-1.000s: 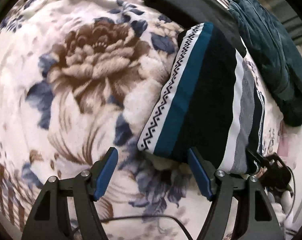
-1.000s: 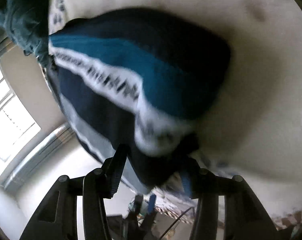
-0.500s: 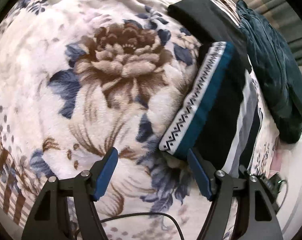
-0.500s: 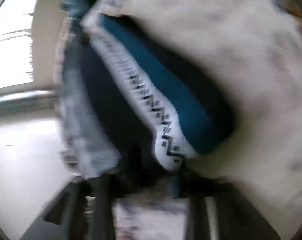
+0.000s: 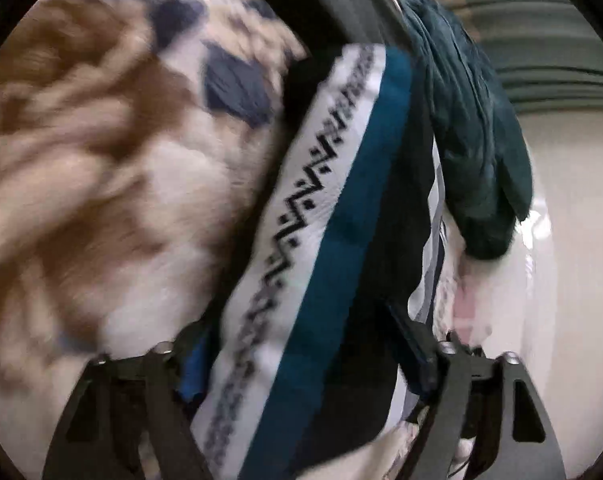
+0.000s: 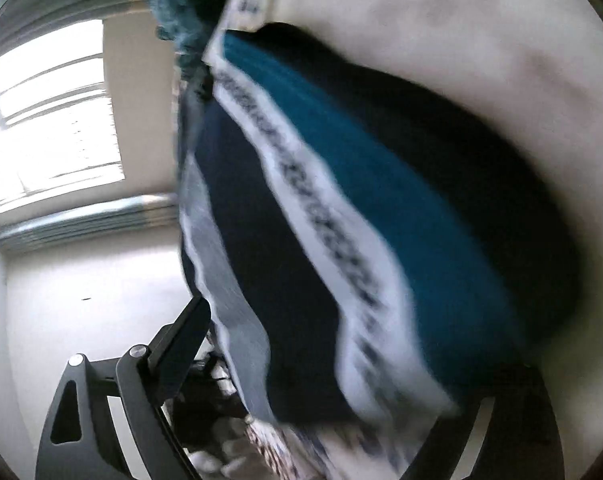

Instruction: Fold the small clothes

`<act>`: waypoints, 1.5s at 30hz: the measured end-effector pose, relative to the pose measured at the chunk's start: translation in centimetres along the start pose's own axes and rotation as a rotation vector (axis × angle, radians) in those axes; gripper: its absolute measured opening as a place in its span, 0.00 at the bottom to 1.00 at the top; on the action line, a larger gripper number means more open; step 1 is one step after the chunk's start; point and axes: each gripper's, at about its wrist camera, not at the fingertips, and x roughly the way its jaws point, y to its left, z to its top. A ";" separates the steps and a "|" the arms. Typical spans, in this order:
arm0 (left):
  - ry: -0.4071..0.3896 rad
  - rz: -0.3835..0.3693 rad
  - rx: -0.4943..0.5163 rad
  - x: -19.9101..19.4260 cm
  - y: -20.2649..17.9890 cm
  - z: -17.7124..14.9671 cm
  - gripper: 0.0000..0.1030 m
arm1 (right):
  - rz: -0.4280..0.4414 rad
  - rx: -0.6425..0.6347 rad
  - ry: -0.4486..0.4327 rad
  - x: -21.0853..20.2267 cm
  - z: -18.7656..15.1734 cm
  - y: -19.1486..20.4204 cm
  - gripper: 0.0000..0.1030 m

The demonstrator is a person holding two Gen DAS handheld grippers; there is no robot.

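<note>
A fluffy flower blanket (image 5: 101,168) fills the left of the left view. A bright window (image 6: 57,128) sits at the right view's upper left. The folded striped garment (image 5: 321,240) lies mid-frame, between both opening grippers: left gripper (image 5: 305,348), right gripper (image 6: 341,360). A dark teal cloth (image 5: 477,140) sits upper right.

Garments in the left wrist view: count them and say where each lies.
3. A striped folded garment in the middle, between the left gripper fingers; a dark teal garment to its right; a black one at the top. More may be hidden.
</note>
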 end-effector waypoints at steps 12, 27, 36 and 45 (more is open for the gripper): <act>-0.144 -0.011 0.172 -2.9 -5.4 -0.2 0.29 | -0.013 -0.036 -0.044 1.4 0.7 4.4 0.24; -0.300 -0.122 0.370 -9.4 -18.4 15.8 0.28 | 0.106 -0.267 -0.180 -0.8 8.1 25.7 0.23; -0.257 0.060 0.318 -4.5 -8.8 26.4 0.29 | 0.043 -0.282 -0.134 15.9 13.9 25.6 0.23; -0.153 0.100 0.230 -3.4 -2.3 25.2 0.38 | -0.121 -0.257 -0.052 19.3 11.3 19.1 0.43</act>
